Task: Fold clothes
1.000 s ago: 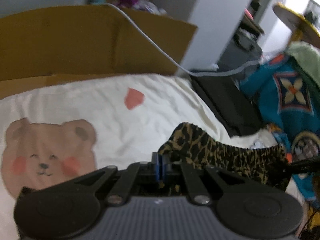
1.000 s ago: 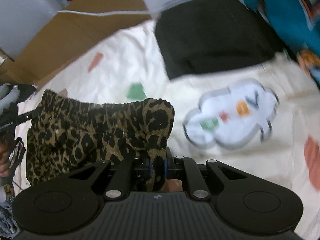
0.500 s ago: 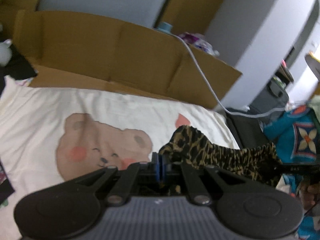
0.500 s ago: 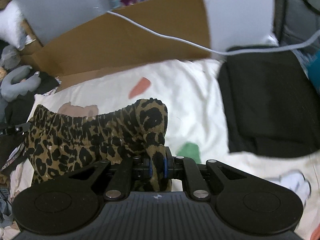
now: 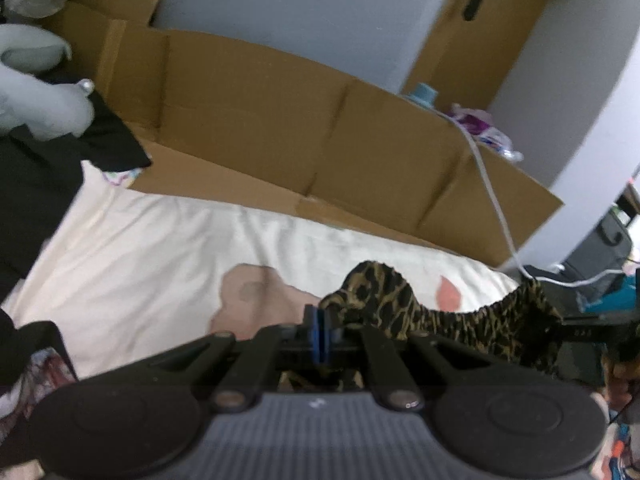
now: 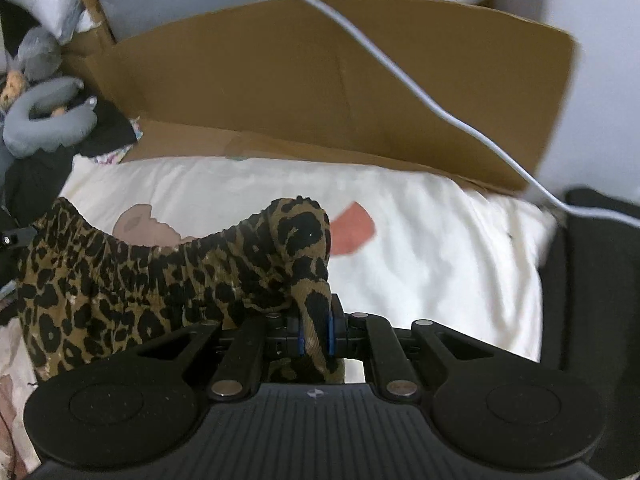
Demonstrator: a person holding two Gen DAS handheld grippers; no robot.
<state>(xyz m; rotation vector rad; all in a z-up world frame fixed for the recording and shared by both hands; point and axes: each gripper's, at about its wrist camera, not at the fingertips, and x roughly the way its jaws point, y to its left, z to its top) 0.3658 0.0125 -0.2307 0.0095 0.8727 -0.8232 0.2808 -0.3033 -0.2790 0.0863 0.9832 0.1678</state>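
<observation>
A leopard-print garment (image 6: 132, 276) with a gathered elastic band hangs stretched between both grippers, above a cream bedsheet (image 6: 432, 264) printed with a bear and coloured shapes. My right gripper (image 6: 315, 334) is shut on one end of the band, the fabric bunched between its blue pads. My left gripper (image 5: 319, 334) is shut on the other end of the leopard-print garment (image 5: 452, 320), which trails off to the right in the left wrist view. The lower part of the garment is hidden behind the gripper bodies.
A flattened cardboard box (image 6: 312, 92) stands along the far edge of the bed, with a white cable (image 6: 436, 108) across it. A black folded cloth (image 6: 592, 280) lies at right. Grey plush toys (image 6: 44, 112) and dark clothes (image 5: 36, 168) sit at left.
Both grippers have swung leftward over the bed, carrying the leopard garment. The blue patterned fabric and the snowman print have left view; the cardboard box and the plush toys have come in.
</observation>
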